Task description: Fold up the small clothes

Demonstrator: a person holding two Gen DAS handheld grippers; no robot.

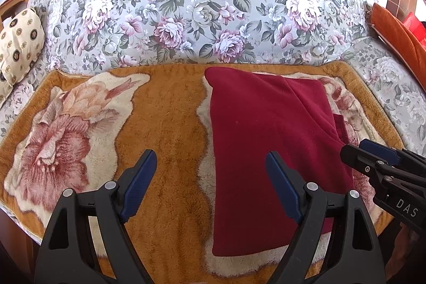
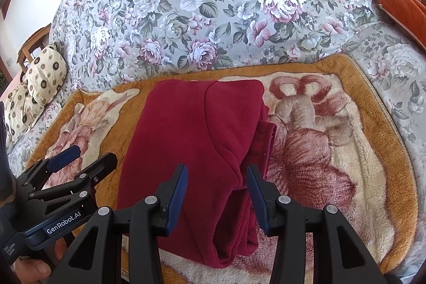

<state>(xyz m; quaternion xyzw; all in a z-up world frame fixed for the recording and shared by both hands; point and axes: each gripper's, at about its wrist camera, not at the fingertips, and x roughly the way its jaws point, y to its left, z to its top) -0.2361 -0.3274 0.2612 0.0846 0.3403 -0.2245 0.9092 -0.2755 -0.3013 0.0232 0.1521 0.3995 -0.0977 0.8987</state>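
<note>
A dark red fleece garment [image 1: 266, 151] lies folded into a long rectangle on an orange-and-cream floral blanket [image 1: 165, 124], toward the blanket's right half in the left wrist view. Its top layer is smooth, with a diagonal fold edge running across it — a narrower strip of the same red cloth sticks out from under the right side [image 2: 263, 143].

The left hand-held gripper [image 1: 210, 164] hovers above the garment's left edge with its blue-padded fingers [image 1: 139, 185] spread wide apart, holding nothing; one finger is over bare blanket, the other over red cloth. The right hand-held gripper [image 2: 217, 177] hangs over the garment's near right portion, its jaws also apart and empty, straddling the bunched fold there.

The blanket covers the seat of a sofa [image 2: 186, 4] upholstered in grey fabric with pink and white roses. A cream patterned cushion [image 1: 18, 44] sits at the left end — an orange cushion [image 1: 399, 31] leans at the right.
</note>
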